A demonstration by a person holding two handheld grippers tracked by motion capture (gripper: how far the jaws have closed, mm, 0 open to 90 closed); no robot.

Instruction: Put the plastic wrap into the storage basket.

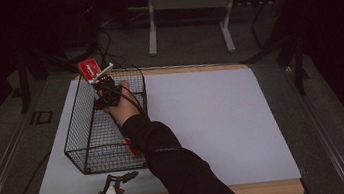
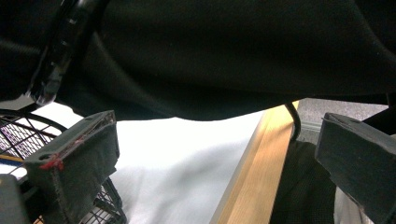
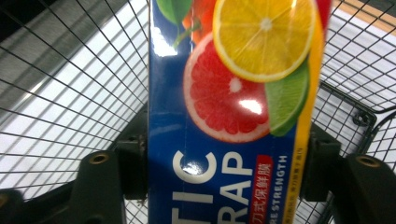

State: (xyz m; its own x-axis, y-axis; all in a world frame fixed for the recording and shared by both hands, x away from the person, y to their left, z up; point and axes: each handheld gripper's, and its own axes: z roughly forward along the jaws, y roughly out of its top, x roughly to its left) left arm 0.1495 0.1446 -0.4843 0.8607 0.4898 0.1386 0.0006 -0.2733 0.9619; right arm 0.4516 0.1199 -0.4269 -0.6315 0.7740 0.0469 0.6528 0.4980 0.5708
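Observation:
A black wire basket (image 1: pixel 71 135) stands on the left part of the white table top (image 1: pixel 213 117). My right gripper (image 1: pixel 109 97) reaches into it from above, at its far end, with a red and white tag on top. In the right gripper view the right gripper (image 3: pixel 224 172) is shut on a blue plastic wrap box (image 3: pixel 224 116) printed with citrus slices, with the basket's wire (image 3: pixel 70 93) all around. A blue and red piece of box (image 1: pixel 132 145) shows beside the sleeve. My left gripper (image 1: pixel 122 178) rests at the table's front edge, open and empty (image 2: pixel 219 163).
A dark sleeve (image 1: pixel 180 171) crosses from the bottom into the basket and hangs over the left gripper (image 2: pixel 233 56). The table has a wooden front edge (image 2: pixel 254 172). A metal table frame (image 1: pixel 188 4) stands on the floor beyond.

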